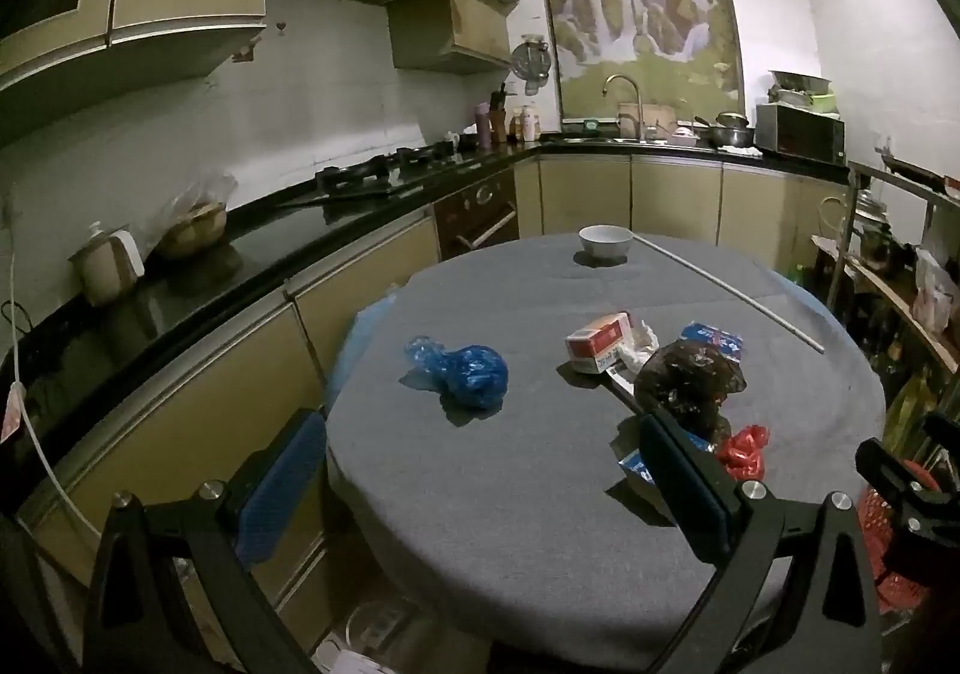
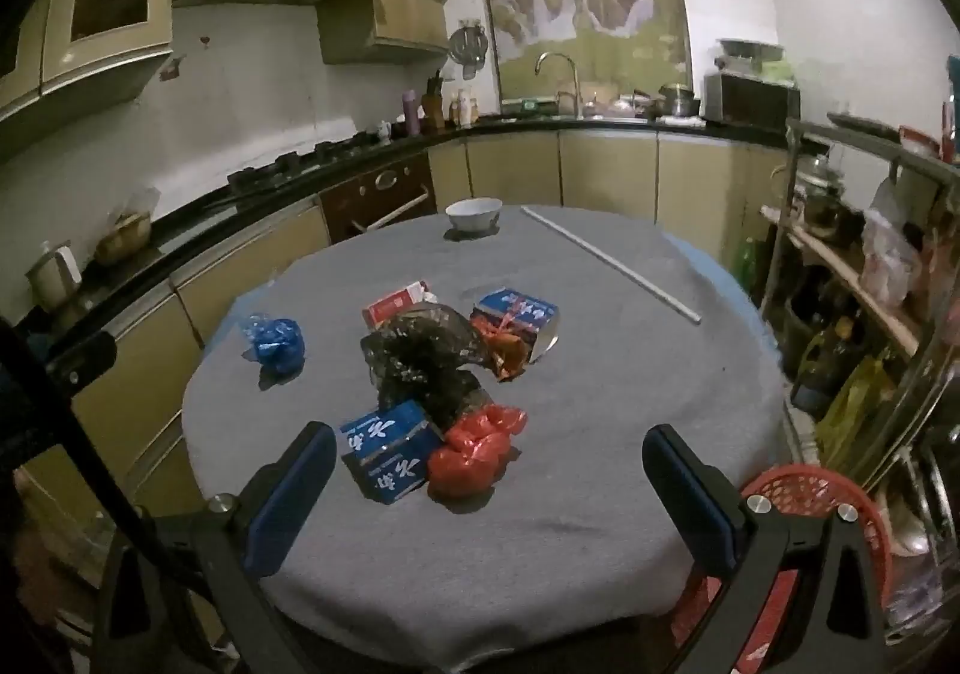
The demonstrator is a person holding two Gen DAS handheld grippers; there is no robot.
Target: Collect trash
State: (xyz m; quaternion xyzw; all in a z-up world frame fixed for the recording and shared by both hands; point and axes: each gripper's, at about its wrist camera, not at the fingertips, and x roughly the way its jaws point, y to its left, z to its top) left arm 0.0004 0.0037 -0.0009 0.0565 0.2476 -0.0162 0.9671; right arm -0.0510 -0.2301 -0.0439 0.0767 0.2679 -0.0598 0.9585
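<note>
Trash [image 2: 432,368] is all lying mid-worktop [image 2: 570,542]; red basket [image 2: 804,494] waiting at four o'clock; both tongs [image 1: 480,470] [image 2: 489,488] gaping wide, empty.

Two blue cartons [image 2: 393,449], one red-and-white carton [image 2: 396,305], three crumpled bags [image 2: 477,449], one bowl [image 2: 474,212].

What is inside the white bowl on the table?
The white bowl sits at the far side of the table. Only its rim and outside show; its wall hides the inside, so I cannot tell.
</note>
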